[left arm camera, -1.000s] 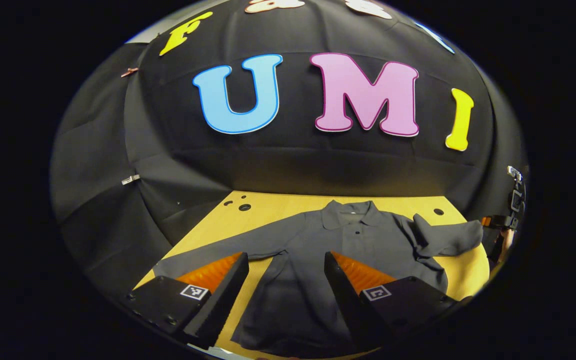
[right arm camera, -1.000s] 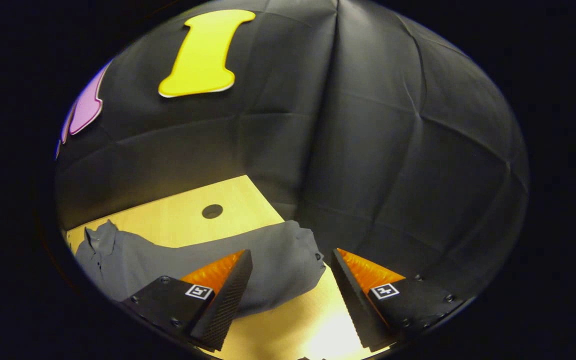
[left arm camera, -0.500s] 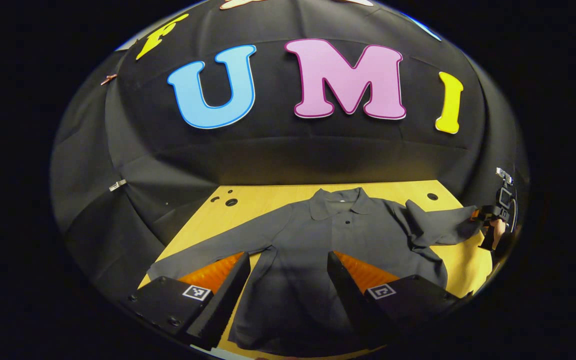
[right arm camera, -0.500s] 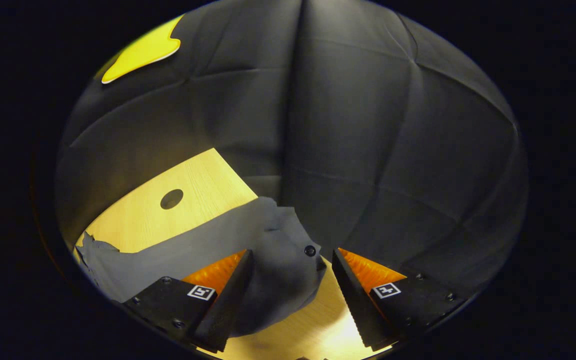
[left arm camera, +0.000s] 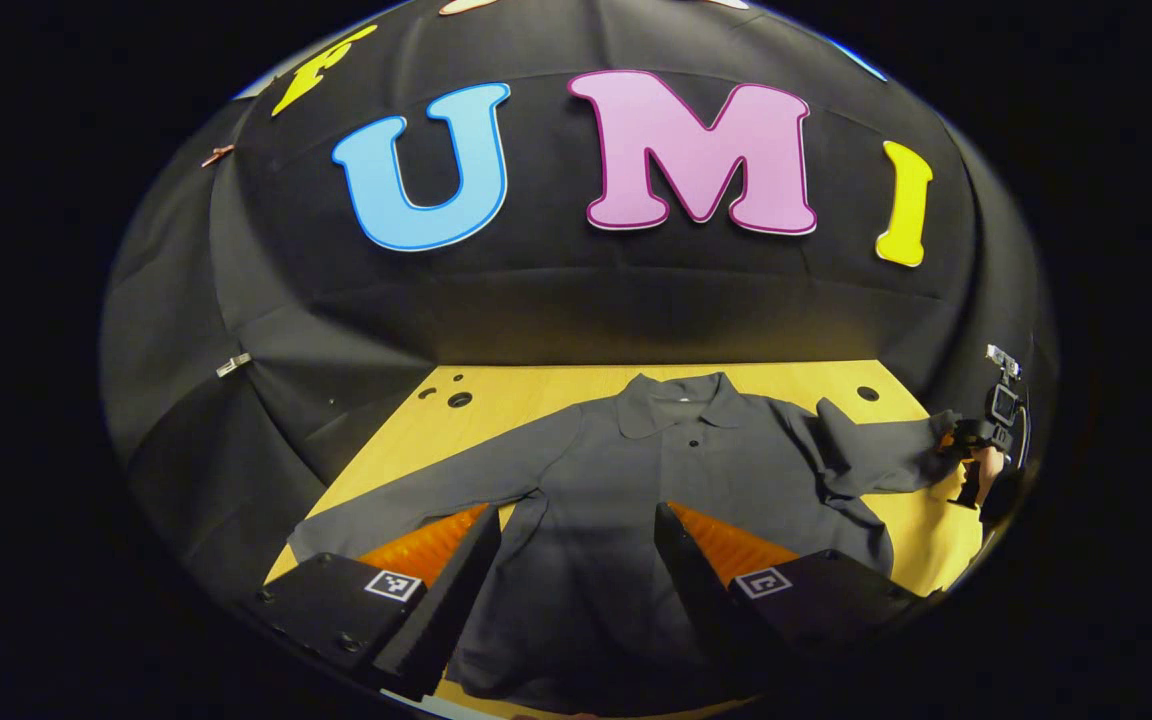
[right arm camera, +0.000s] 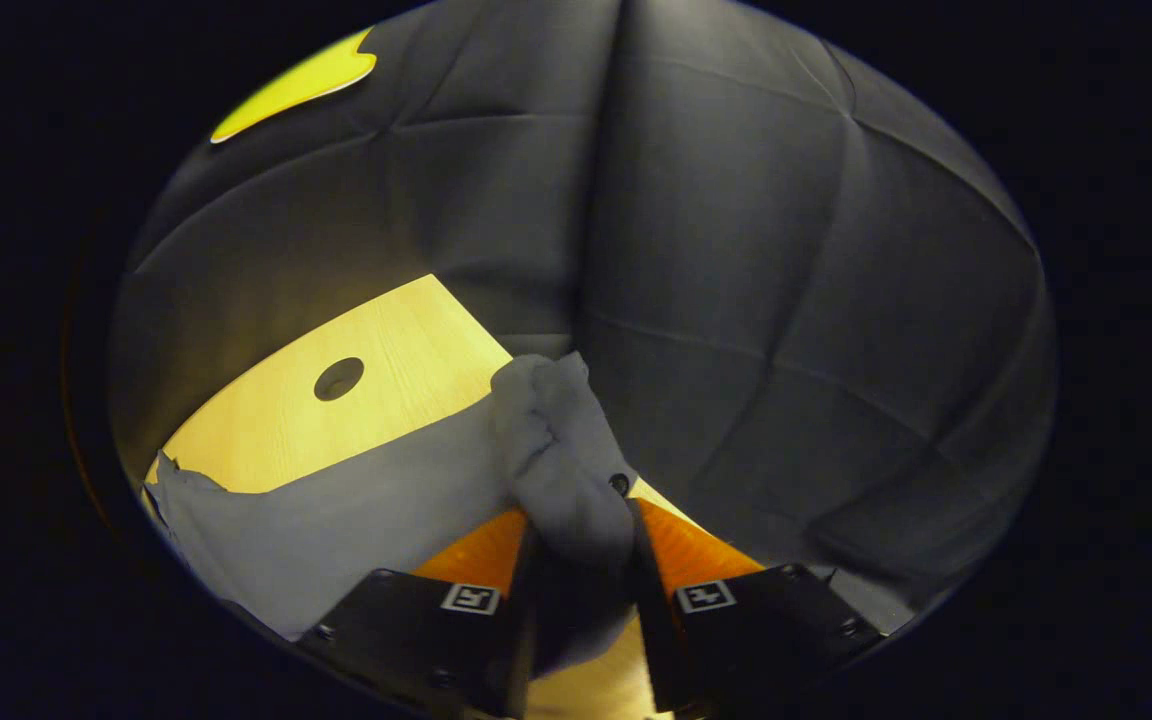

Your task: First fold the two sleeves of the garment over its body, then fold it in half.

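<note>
A dark grey long-sleeved shirt with a collar and small buttons (left arm camera: pixel 676 470) lies flat on a light yellow wooden table (left arm camera: pixel 526 395) in the lower middle of the left gripper view. Its collar points to the top of the frame, toward the black cloth wall (left arm camera: pixel 556 300). One long sleeve (left arm camera: pixel 416 495) stretches out flat to the lower left. The other sleeve (left arm camera: pixel 881 455) goes to the right side of the frame and looks bumpy and creased.

The left gripper (left arm camera: pixel 576 565) is at the bottom of that view. Its two fingers are wide apart and hold nothing. The bottom part of the shirt shows between them. It is hard to tell if the fingers touch the cloth.

At the far right edge of the left gripper view, the right gripper (left arm camera: pixel 971 440) and a hand (left arm camera: pixel 986 470) holding it are at the end of the bumpy sleeve.

In the right gripper view, the right gripper (right arm camera: pixel 581 560) is at the bottom middle. Its two fingers are close together and pinch the grey sleeve end (right arm camera: pixel 561 450), which bunches up in a lump above the fingers. A small dark button (right arm camera: pixel 620 484) sits on the lump. The rest of the sleeve runs off to the lower left over the table (right arm camera: pixel 406 340). A round dark hole (right arm camera: pixel 339 378) is in the table at the middle left of that view.
</note>
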